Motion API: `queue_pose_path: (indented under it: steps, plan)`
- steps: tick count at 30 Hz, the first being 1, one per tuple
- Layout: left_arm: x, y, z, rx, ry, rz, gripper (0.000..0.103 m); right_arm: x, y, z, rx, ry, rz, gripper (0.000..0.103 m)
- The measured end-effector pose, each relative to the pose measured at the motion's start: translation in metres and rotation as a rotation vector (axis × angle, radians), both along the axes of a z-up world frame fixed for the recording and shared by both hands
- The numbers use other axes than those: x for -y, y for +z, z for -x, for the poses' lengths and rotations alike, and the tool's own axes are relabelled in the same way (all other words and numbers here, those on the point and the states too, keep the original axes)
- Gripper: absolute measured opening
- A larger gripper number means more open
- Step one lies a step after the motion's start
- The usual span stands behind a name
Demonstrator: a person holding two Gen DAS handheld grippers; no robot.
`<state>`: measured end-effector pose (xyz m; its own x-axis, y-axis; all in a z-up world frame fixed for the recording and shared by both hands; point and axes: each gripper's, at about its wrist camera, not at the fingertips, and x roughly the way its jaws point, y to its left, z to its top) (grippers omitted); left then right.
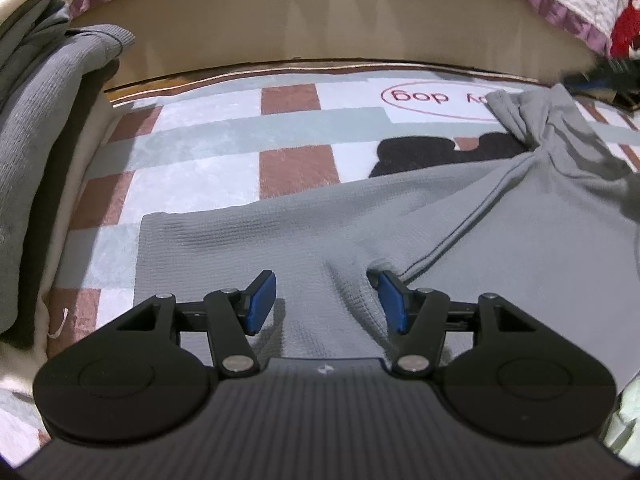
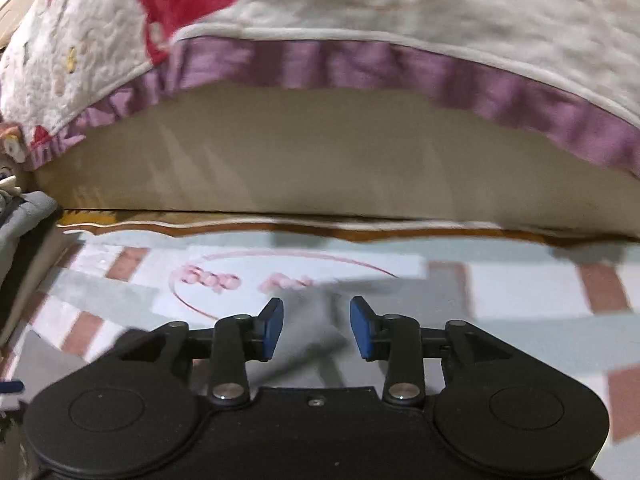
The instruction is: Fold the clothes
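Observation:
A grey ribbed garment (image 1: 288,240) lies spread on a checked blanket (image 1: 200,152), with a bunched sleeve (image 1: 560,128) at the right. My left gripper (image 1: 326,300) is open low over the garment, and a raised pleat of the cloth stands between its blue pads (image 1: 262,300). In the right wrist view, which is blurred, my right gripper (image 2: 316,328) is open, and a fold of the grey garment (image 2: 308,340) lies between its pads (image 2: 364,332). Whether the pads touch the cloth there is unclear.
A stack of grey and cream clothes (image 1: 36,168) stands at the left. Behind the blanket rises a beige mattress side (image 1: 320,28), with a quilt with purple frill (image 2: 360,68) hanging over it. The blanket (image 2: 520,288) bears an oval logo (image 1: 436,100).

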<state>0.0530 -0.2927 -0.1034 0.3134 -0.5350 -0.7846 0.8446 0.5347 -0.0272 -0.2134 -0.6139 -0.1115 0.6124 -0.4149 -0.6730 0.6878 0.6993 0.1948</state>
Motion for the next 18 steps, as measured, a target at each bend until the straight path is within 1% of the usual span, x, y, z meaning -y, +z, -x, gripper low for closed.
queue_pose_path:
  steps: [2,5,7,9,10,12,13,14,15,16,17,18]
  plan:
    - [0.000,0.002,-0.002,-0.026,0.002,0.015,0.056,0.006,-0.008,0.023,-0.031,-0.034,-0.016,0.042]
    - [0.001,0.008,0.000,-0.090,-0.008,0.065,0.057,0.013,-0.023,0.053,-0.070,-0.078,-0.051,0.042]
    - [0.006,0.003,0.006,-0.078,-0.017,0.045,0.060,0.016,-0.033,0.058,-0.075,-0.085,-0.076,0.043]
    - [0.011,-0.002,0.012,-0.066,-0.025,0.026,0.061,0.018,-0.044,0.060,-0.079,-0.086,-0.107,0.047]
    - [0.014,-0.005,0.015,-0.059,-0.030,0.017,0.062,0.018,-0.048,0.057,-0.081,-0.092,-0.106,0.051]
    - [0.019,-0.010,0.020,-0.046,-0.037,-0.004,0.062,0.019,-0.056,0.052,-0.084,-0.105,-0.102,0.051]
    - [0.021,-0.016,0.020,-0.029,-0.033,-0.033,0.062,0.020,-0.058,0.048,-0.075,-0.108,-0.092,0.050]
    - [0.022,-0.021,0.020,-0.013,-0.028,-0.058,0.061,0.020,-0.059,0.045,-0.055,-0.097,-0.079,0.030]
    - [0.020,-0.022,0.018,-0.014,-0.025,-0.045,0.059,0.019,-0.058,0.042,-0.039,-0.081,-0.059,0.012]
    - [0.018,-0.023,0.016,-0.014,-0.022,-0.033,0.045,0.016,-0.055,0.040,-0.033,-0.078,-0.029,0.002]
    - [0.017,-0.021,0.016,-0.006,-0.026,-0.033,0.034,0.012,-0.051,0.040,-0.022,-0.080,0.009,0.002]
    - [0.016,-0.019,0.015,0.003,-0.030,-0.033,0.019,0.008,-0.046,0.040,-0.013,-0.081,0.047,0.002]
